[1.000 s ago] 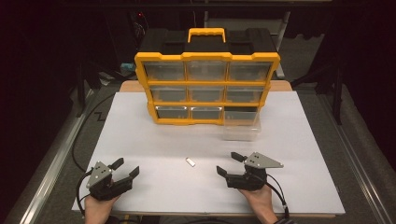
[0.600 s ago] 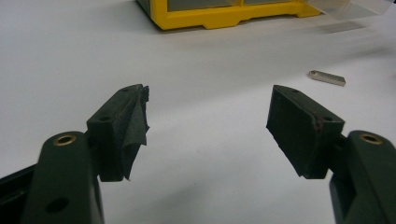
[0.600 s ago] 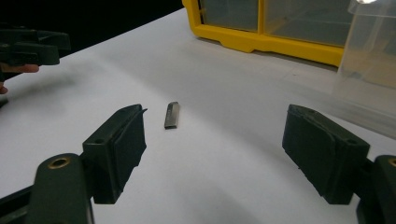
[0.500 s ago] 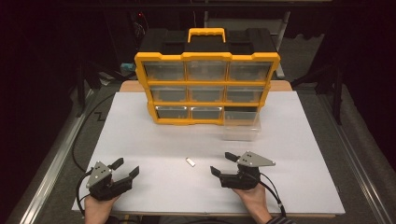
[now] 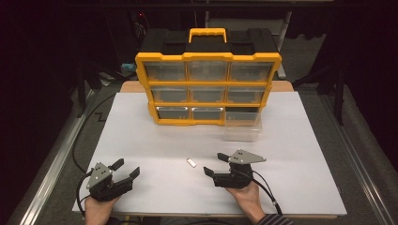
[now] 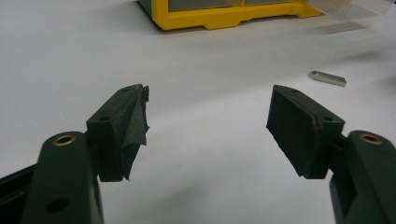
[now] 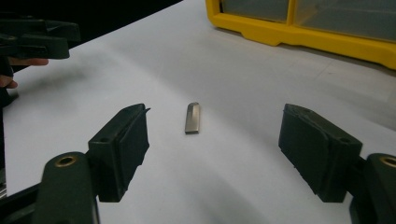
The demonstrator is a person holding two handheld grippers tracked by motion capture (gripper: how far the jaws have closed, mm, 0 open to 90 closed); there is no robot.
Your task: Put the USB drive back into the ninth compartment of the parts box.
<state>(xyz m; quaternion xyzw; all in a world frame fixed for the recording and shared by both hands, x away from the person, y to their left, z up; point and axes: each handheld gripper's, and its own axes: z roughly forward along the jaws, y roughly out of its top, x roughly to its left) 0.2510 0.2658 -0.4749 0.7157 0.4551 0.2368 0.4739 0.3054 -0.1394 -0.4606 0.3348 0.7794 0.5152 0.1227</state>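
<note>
A small flat metal piece [image 5: 191, 163] lies on the white table [image 5: 300, 154] between the two grippers. In the right gripper view the metal piece [image 7: 192, 117] lies just ahead of the open jaws. My right gripper [image 5: 214, 164] is open, a short way right of the piece, and holds nothing. My left gripper [image 5: 126, 168] rests near the front left edge, open and empty. From the left gripper view the metal piece [image 6: 328, 78] appears far off at the upper right. A yellow drawer organizer [image 5: 208, 84] stands at the back. One clear drawer [image 5: 242, 124] is pulled out at its bottom right.
The organizer's yellow base [image 6: 224, 17] spans the top of the left gripper view, with the clear drawer [image 6: 350, 7] at the right. Metal rails [image 5: 51, 159] run along the table's sides. Cables [image 5: 82, 140] trail from both grippers.
My right gripper has moved left, toward the metal piece, and turned slightly. The left gripper has stayed in place.
</note>
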